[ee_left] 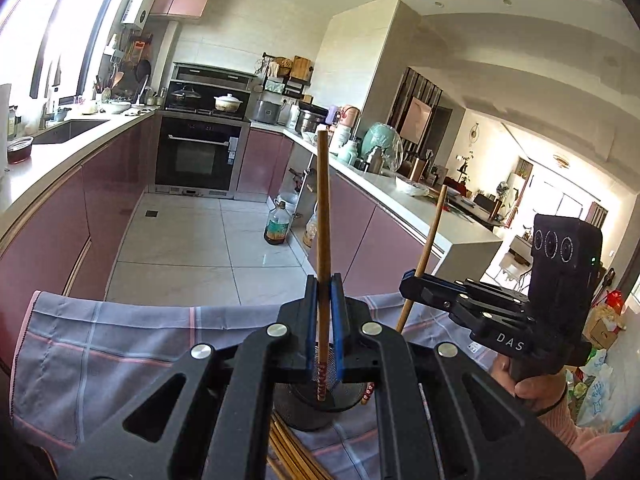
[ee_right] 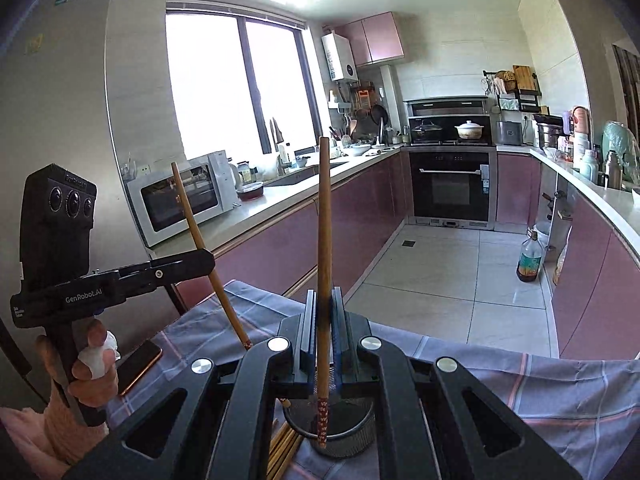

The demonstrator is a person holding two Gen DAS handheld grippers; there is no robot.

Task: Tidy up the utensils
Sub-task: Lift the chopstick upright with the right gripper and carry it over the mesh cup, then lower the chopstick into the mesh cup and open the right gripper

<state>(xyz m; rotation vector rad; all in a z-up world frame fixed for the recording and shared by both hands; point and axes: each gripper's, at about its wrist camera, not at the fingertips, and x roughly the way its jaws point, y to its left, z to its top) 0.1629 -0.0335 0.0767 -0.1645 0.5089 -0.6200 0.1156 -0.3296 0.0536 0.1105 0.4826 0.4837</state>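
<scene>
Both grippers, left gripper (ee_left: 324, 296) and right gripper (ee_right: 324, 308), each pinch one upright chopstick (ee_left: 323, 216) between closed fingers at frame centre, tips over the holder (ee_right: 340, 436).

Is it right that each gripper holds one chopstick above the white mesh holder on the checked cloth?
Not quite: the mesh holder is black, not white, as the right wrist view shows. The rest holds: the left gripper and right gripper each grip one chopstick above it, on the checked cloth.
</scene>
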